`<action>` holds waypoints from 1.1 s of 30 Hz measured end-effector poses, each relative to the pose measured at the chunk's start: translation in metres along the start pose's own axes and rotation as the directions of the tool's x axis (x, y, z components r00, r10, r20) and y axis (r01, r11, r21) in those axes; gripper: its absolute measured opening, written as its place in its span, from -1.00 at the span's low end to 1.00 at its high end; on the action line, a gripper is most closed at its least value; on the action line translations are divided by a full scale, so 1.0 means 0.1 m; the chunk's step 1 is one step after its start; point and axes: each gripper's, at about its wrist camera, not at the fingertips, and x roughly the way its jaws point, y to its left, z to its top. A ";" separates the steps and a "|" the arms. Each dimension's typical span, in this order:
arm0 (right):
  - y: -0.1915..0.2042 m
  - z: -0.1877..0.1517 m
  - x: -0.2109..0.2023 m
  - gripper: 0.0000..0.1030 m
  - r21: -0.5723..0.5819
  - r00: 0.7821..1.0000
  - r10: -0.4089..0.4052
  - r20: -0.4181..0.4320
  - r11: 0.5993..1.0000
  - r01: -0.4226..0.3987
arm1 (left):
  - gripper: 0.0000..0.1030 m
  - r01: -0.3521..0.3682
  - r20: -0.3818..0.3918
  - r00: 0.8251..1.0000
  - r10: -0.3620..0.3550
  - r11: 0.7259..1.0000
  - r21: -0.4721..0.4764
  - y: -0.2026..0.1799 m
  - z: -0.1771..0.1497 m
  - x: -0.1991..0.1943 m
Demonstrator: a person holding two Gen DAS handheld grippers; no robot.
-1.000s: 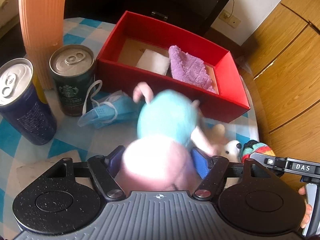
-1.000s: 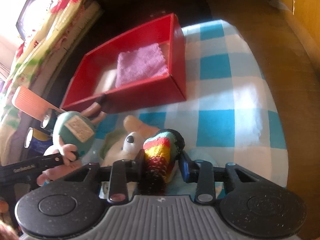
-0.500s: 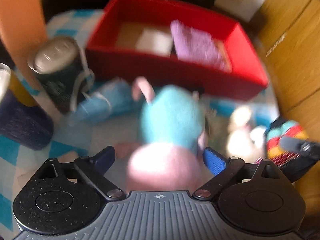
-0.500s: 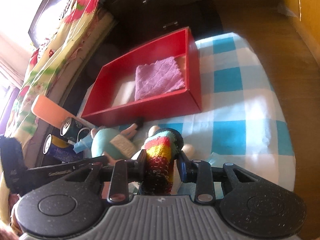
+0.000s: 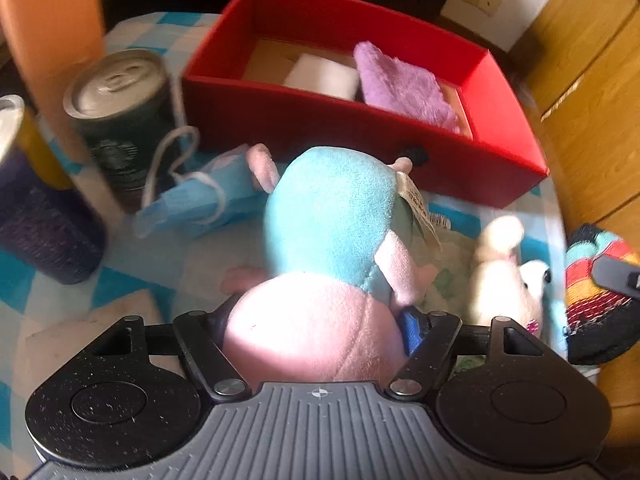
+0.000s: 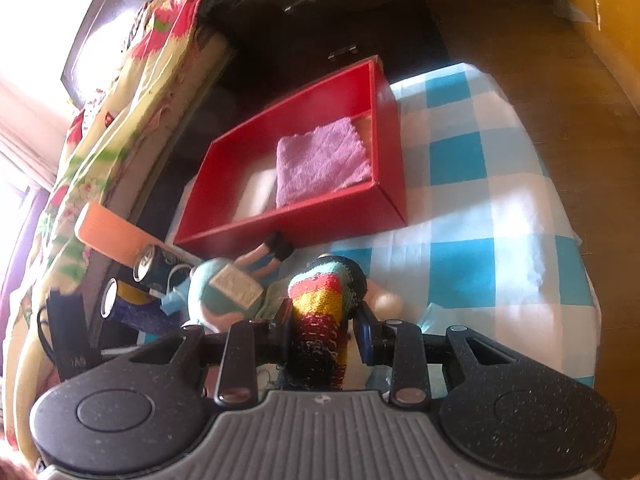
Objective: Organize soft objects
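My left gripper [image 5: 316, 320] is shut on a pink-and-teal plush toy [image 5: 332, 232], held above the checked tablecloth in front of the red box [image 5: 500, 96]. The toy also shows in the right wrist view [image 6: 224, 288]. My right gripper [image 6: 324, 324] is shut on a striped knitted sock [image 6: 324, 300], also visible at the right edge of the left wrist view [image 5: 596, 280]. The red box [image 6: 388, 140] holds a purple cloth [image 6: 320, 160] and a white pad [image 5: 322, 76]. A white plush animal [image 5: 508, 276] lies on the table between the grippers.
A blue face mask [image 5: 200, 196] lies left of the toy. Two drink cans [image 5: 120, 108] [image 5: 28, 208] and an orange ribbed bottle [image 5: 56, 28] stand at the left. A dark cabinet [image 6: 320, 20] and a floral bedspread [image 6: 120, 120] lie beyond the table.
Both grippers have lifted with their loads. The left one closed in on the plush toy after widening briefly. The right view now sits higher and looks further over the box.
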 end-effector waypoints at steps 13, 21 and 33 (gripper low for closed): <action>0.23 0.03 -0.08 -0.81 -0.032 0.997 0.049 0.054 0.998 -0.047 | 0.41 0.102 0.144 0.985 -0.093 0.993 -0.059 0.07 0.05 -0.51; 0.42 0.07 -0.28 -0.81 -0.083 0.983 0.076 0.166 0.995 -0.063 | 0.42 0.158 0.233 0.962 -0.145 0.987 -0.037 -0.10 0.15 -0.68; 0.68 0.14 -0.57 -0.81 -0.144 0.930 0.105 0.352 0.988 -0.057 | 0.43 0.174 0.386 0.910 -0.153 0.985 -0.019 -0.29 0.27 -1.02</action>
